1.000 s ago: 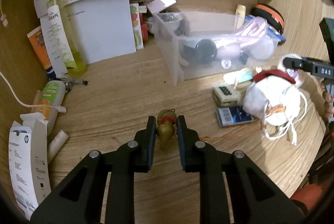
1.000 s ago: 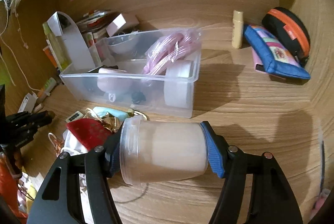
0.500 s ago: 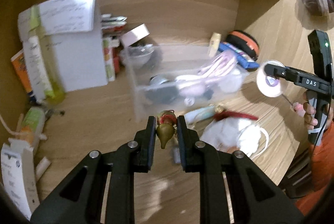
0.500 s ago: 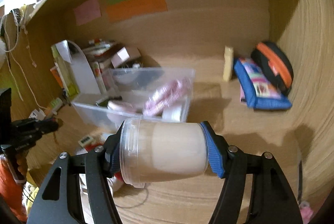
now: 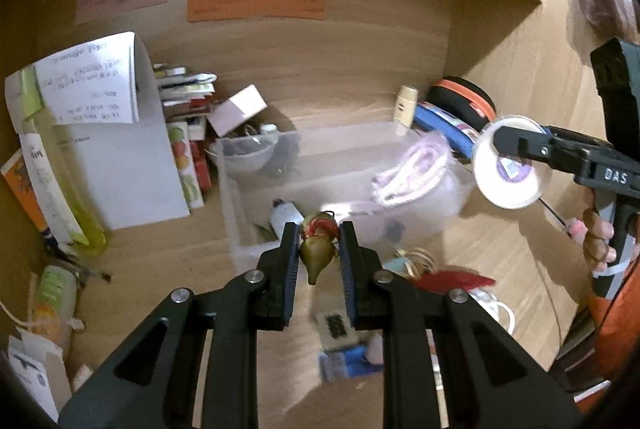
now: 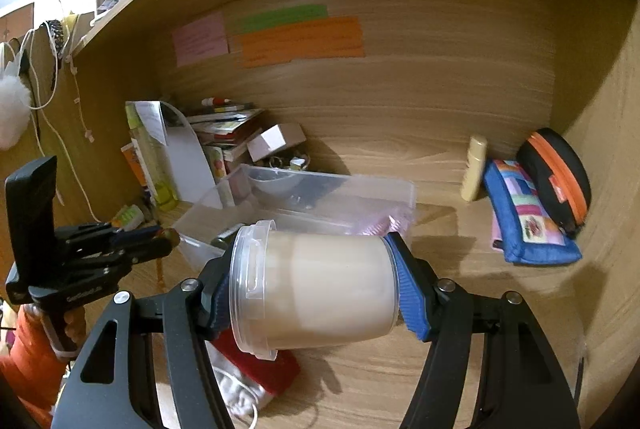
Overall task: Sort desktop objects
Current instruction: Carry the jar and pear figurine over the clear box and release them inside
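above the clear plastic bin [image 5: 352,165], both tools hang with loads, likely bound for it. right of the bin, the right gripper [image 6: 316,293] clamps a lidded translucent tub [image 6: 316,285] sideways, end to end, so the round wall cannot roll out. over the bin's near wall, the left gripper [image 5: 318,249] pinches a small bronze teardrop ornament [image 5: 316,253] by its sides, tip hanging down. "das" is legible on the right tool.
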{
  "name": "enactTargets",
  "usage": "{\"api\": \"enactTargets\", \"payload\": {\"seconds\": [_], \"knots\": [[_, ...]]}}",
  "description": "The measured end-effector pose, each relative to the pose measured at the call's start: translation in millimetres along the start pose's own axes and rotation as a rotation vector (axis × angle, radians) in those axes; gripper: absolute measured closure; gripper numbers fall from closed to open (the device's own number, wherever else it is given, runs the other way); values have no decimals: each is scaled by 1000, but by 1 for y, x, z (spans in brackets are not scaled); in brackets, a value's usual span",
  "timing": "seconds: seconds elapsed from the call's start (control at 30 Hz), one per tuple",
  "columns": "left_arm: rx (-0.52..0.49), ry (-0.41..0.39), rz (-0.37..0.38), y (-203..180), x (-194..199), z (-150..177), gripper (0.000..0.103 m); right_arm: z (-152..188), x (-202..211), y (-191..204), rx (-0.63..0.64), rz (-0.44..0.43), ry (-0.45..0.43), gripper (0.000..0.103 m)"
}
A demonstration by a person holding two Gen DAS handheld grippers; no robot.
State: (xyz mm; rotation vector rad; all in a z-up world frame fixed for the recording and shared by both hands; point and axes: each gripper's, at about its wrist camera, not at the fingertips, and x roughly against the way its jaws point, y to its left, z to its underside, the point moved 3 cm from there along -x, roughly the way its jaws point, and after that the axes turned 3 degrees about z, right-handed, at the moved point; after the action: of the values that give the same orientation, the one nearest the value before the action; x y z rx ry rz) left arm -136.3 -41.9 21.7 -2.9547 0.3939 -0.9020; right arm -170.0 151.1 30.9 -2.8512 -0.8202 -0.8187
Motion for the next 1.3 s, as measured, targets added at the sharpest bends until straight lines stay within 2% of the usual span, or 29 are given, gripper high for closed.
{"api": "enactTargets", "payload": {"seconds": [0.4, 0.5, 0.8, 1.0, 1.13, 1.3], "knots": [[20, 17, -36, 26, -28, -17, 84, -27, -47, 16, 20, -36, 34, 40], [28, 18, -22, 28, -33, -16, 84, -30, -64, 23, 40, -24, 43, 40], [23, 63, -46, 35, -49, -7, 84, -18, -130, 26, 14, 8, 148, 40], [-20, 54, -84, 30, -50, -5, 84, -16, -134, 23, 33, 53, 128, 40], [-54, 44, -118, 27, -51, -3, 84, -11, -137, 30, 98, 102, 114, 40], [-48, 42, -107, 28, -51, -3, 80, -5, -139, 34, 165, 147, 112, 38]]}}
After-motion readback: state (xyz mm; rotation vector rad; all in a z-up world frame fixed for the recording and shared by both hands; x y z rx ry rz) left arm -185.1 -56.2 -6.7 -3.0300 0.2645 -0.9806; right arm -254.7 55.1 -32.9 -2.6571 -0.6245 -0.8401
